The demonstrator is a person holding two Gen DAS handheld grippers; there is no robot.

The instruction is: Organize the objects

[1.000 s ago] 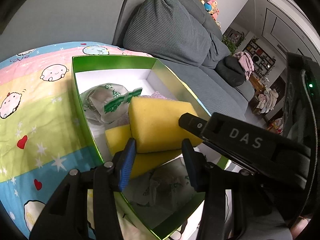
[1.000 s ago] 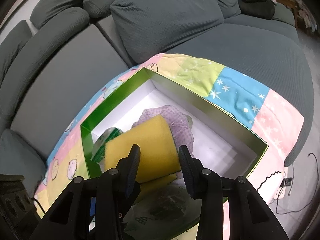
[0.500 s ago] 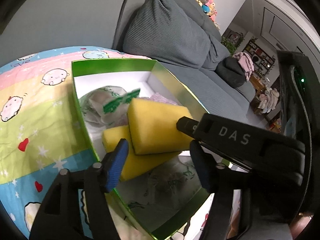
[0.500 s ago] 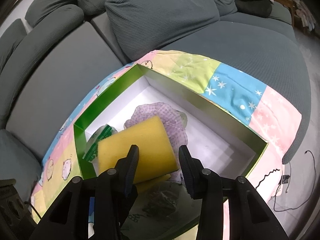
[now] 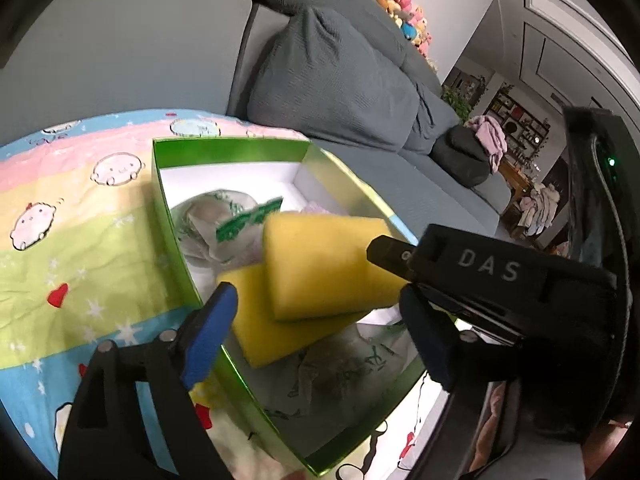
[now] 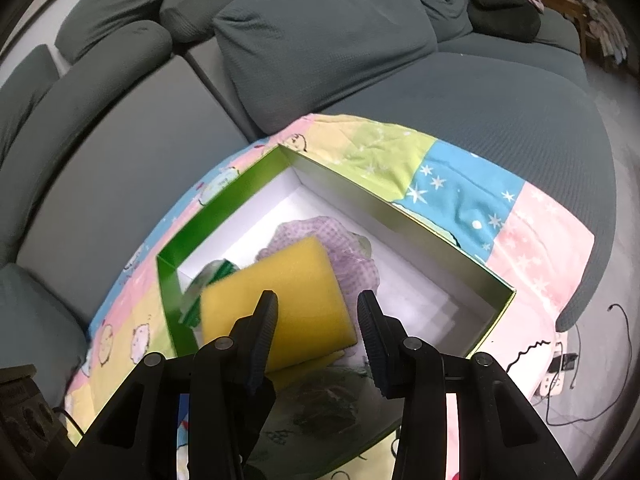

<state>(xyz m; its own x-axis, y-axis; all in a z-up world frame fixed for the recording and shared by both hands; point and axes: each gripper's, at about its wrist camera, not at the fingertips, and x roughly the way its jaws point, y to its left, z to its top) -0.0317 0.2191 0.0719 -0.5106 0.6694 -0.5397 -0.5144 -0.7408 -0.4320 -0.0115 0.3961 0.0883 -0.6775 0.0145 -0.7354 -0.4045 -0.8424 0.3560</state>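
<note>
Upper yellow sponge lies inside the green box, stacked on a second sponge near the box's near-left corner. Right gripper is released, jaws straddling the upper sponge without visible pinch. Left gripper is released. Sponge judged light, soft, compressible; grasp across the short flat faces.

A grey sofa with a large back cushion carries a pastel patchwork blanket, with stuffed toys along its backrest, a shelf unit beyond, and cables on the floor.
</note>
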